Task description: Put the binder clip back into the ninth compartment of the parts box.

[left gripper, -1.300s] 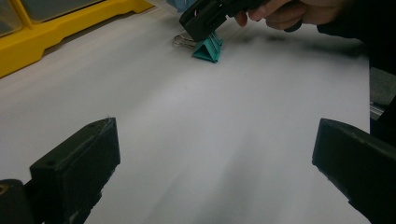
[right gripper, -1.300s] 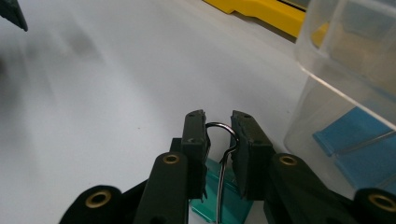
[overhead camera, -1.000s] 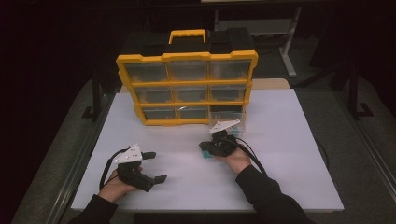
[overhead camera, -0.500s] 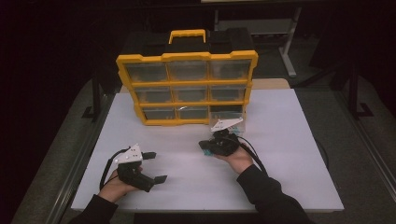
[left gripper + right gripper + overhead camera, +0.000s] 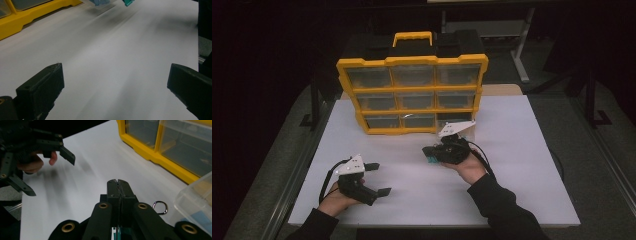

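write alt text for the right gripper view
The right hand-held gripper has its black jaws shut over a white table. A yellow drawer cabinet stands at upper right, a small metal ring lies beside the jaws, and the left hand-held gripper is open at far left.

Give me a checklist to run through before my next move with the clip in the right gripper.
1. Right gripper shut on the teal clip: ok.
2. Grip on the clip firm enough to carry it: cannot tell.
3. Left gripper open, nothing between its jaws: ok.
4. Clear drawer out on the table, close beside the right gripper: ok.
5. Table surface between the two grippers bare: ok.
6. Yellow organizer standing upright at the far side of the table: ok.
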A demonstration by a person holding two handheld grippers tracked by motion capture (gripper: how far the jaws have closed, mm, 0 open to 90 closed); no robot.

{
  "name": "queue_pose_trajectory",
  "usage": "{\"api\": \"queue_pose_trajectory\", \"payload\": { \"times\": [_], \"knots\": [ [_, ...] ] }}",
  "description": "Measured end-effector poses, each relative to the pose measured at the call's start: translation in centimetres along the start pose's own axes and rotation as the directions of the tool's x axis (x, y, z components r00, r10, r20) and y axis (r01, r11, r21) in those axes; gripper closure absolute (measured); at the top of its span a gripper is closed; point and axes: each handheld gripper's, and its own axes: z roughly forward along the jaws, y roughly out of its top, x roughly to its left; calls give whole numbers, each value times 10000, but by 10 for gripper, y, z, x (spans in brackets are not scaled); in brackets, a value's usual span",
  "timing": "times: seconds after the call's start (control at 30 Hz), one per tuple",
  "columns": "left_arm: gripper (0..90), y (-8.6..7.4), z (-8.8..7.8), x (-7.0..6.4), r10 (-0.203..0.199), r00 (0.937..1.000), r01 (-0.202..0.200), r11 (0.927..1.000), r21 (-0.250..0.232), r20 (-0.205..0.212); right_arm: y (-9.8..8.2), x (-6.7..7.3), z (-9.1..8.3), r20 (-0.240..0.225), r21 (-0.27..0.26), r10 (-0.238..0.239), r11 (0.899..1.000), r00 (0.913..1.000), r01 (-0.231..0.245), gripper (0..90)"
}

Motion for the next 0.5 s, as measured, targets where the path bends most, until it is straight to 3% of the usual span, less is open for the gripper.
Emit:
{"api": "queue_pose_trajectory", "payload": {
  "times": [0.5],
  "knots": [
    [7, -2, -1, 1, -23, 9999, 23, 10000, 17, -113, 31, -13, -35, 19, -690, -448, 9966, 9990, 448, 874]
  ]
}}
